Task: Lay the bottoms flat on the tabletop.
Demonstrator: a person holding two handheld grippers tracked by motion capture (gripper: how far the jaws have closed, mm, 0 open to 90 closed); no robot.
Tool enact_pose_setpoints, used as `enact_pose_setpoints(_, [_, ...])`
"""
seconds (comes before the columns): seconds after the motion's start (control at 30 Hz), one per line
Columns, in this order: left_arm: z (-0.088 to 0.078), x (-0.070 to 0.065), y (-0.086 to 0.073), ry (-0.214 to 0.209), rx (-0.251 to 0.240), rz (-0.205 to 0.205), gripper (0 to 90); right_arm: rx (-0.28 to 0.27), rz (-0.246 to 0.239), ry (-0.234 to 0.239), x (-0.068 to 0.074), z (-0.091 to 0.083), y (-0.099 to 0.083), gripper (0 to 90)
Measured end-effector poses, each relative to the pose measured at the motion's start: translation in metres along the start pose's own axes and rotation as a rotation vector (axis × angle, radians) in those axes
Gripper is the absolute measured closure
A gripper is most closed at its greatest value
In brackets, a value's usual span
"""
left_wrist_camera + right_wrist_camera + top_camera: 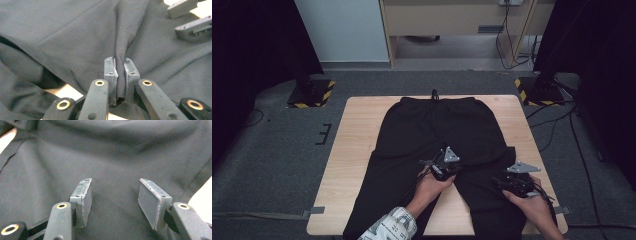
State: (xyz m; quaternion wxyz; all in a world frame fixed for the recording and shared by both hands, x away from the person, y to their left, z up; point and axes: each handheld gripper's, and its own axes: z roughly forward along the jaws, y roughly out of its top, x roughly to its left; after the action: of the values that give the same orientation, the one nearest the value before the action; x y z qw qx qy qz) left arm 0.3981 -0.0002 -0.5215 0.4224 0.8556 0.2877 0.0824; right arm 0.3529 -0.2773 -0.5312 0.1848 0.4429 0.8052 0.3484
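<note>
Black trousers (432, 130) lie flat on the wooden table (357, 145), waistband at the far edge and legs toward me. My left gripper (442, 169) sits at the crotch area, and its pads (121, 62) are shut on a raised fold of the black fabric (75, 37). My right gripper (514, 182) is low over the outer side of the right leg. Its jaws (115, 187) stand apart with flat cloth (112, 150) beneath them and nothing pinched between them. In the left gripper view the right gripper (186, 17) shows at the top right.
Bare wood (202, 197) shows beside the right leg's outer edge. Two stand bases with yellow-black stripes (311, 92) (538, 90) sit on the grey floor behind the table. Cables (562, 125) run along the right side.
</note>
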Motion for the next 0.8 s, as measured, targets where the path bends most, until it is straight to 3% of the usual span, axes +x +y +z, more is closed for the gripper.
enact_pose_setpoints(0.17, [-0.011,-0.019,-0.01,-0.042,0.01,0.024,83.0,0.039,-0.043,0.048,0.004,-0.019,-0.013,48.1])
enact_pose_setpoints(0.27, [-0.02,-0.024,-0.019,-0.088,0.001,-0.021,81.3,0.062,-0.07,0.073,0.006,-0.032,-0.022,50.6])
enact_pose_setpoints(0.33, [-0.022,-0.028,-0.021,-0.084,-0.005,-0.012,77.4,0.078,-0.086,0.086,0.007,-0.04,-0.027,52.4])
enact_pose_setpoints(0.43, [-0.023,-0.027,-0.017,-0.053,-0.057,0.008,66.0,0.085,-0.082,0.083,0.005,-0.046,-0.03,53.8])
enact_pose_setpoints(0.63, [-0.009,-0.017,-0.01,-0.04,-0.019,0.014,62.7,0.03,-0.058,0.061,0.004,-0.034,-0.019,43.8])
enact_pose_setpoints(0.8, [-0.002,-0.014,-0.012,-0.051,-0.004,-0.007,75.6,0.035,-0.056,0.052,0.005,-0.018,-0.013,38.4])
